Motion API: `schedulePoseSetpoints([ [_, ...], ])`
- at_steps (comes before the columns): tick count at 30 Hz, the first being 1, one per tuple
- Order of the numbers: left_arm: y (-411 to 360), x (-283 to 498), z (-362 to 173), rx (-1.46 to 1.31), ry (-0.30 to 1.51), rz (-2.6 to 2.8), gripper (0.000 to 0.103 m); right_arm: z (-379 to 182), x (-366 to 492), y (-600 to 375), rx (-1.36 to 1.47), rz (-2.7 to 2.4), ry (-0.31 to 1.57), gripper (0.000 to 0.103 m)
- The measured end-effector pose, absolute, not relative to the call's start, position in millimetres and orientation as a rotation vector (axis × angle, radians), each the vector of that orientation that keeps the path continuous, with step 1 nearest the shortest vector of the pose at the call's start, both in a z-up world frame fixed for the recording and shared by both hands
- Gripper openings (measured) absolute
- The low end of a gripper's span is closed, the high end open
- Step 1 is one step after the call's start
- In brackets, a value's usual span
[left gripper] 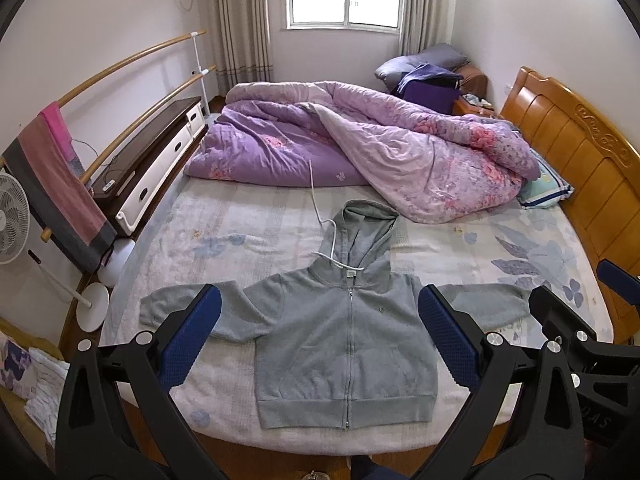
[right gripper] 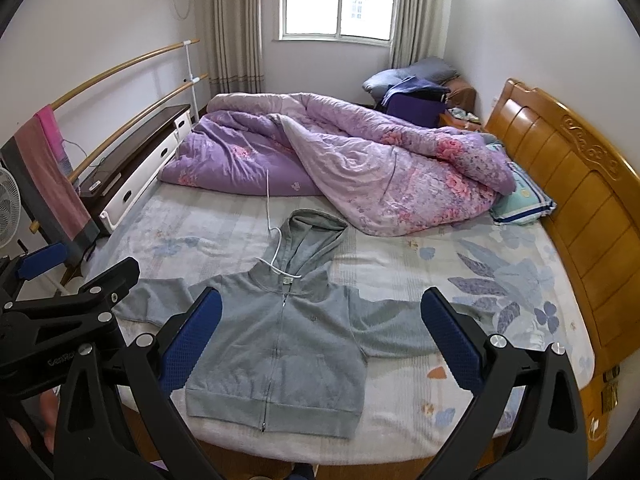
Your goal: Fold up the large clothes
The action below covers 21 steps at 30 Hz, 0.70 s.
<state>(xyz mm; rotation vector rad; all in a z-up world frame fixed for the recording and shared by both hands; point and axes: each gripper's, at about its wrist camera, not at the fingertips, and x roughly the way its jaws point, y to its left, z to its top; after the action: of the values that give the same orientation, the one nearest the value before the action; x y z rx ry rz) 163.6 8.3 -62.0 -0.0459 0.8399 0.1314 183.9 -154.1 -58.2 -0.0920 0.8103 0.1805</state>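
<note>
A grey fleece hoodie (left gripper: 344,340) lies flat and face up near the foot edge of the bed (left gripper: 520,248), zip closed, both sleeves spread sideways, hood pointing toward the far side. A white cord (left gripper: 316,200) trails from its neck across the pale floral sheet to a crumpled, quilted purple duvet (left gripper: 360,140) heaped along the far edge. A carved wooden headboard (left gripper: 580,152) runs along the right edge. The left hand-held gripper (left gripper: 320,336) hovers above the hoodie with its blue, dimpled pads wide apart, holding nothing; the right hand-held gripper (right gripper: 322,336) hovers likewise, spread and empty.
</note>
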Motion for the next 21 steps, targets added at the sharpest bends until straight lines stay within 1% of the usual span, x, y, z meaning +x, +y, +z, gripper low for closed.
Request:
schedulePoseSetpoints([
  [8,1,224,-72,-0.076,0.890,0.169,0.098,-69,241,-163,-0.116,0.228,0.850,0.096],
  [21,28,273,-98,-0.073,0.973,0.198,0.098,-95,291,-135,-0.129,0.267,0.927,0.096],
])
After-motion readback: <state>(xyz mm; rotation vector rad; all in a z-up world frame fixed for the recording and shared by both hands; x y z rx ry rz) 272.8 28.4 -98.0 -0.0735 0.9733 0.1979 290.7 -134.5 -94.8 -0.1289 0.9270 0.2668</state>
